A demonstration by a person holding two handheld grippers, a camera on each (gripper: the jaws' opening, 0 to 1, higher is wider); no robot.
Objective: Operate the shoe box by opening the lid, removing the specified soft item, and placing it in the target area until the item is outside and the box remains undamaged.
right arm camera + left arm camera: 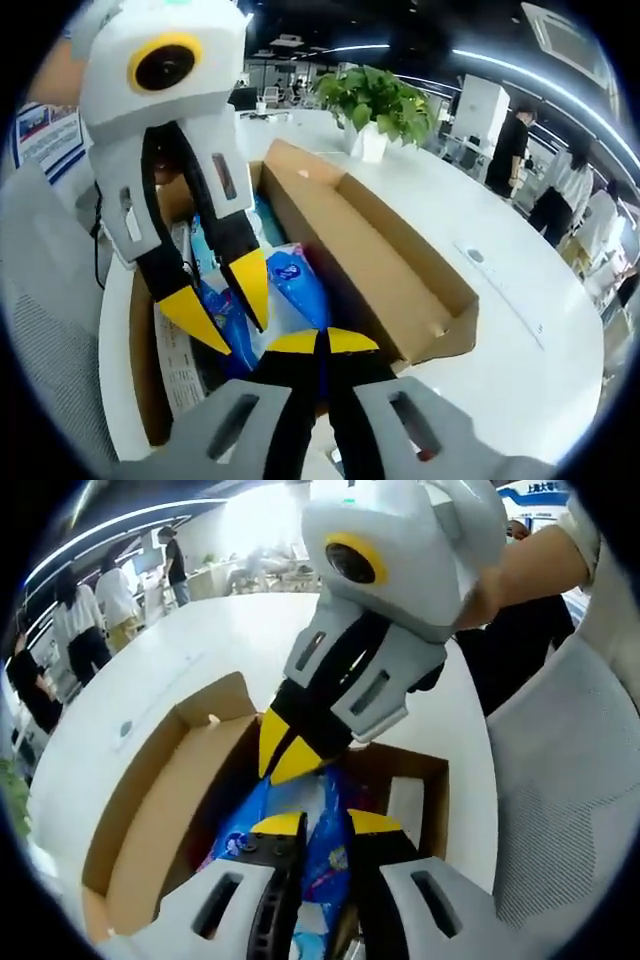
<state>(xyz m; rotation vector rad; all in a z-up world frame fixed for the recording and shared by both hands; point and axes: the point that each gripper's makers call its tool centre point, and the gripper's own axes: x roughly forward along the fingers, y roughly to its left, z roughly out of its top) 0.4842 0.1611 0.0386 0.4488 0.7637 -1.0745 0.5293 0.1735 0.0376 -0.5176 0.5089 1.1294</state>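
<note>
The shoe box (400, 250) sat open on the white surface (500, 330), its lid folded back, with the blue soft packet (300, 285) lying inside. The left gripper (225, 305) had its jaws parted around the packet's edge, while the right gripper (285, 755) reached in with jaws pressed together, seemingly pinching the packet.

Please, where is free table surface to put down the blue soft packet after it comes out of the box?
The white table is bare beyond the open lid, from the lid's outer edge toward the potted plant. In the left gripper view, the table is also bare past the lid. Inside the box it is crowded: both grippers meet over the blue packet.
</note>
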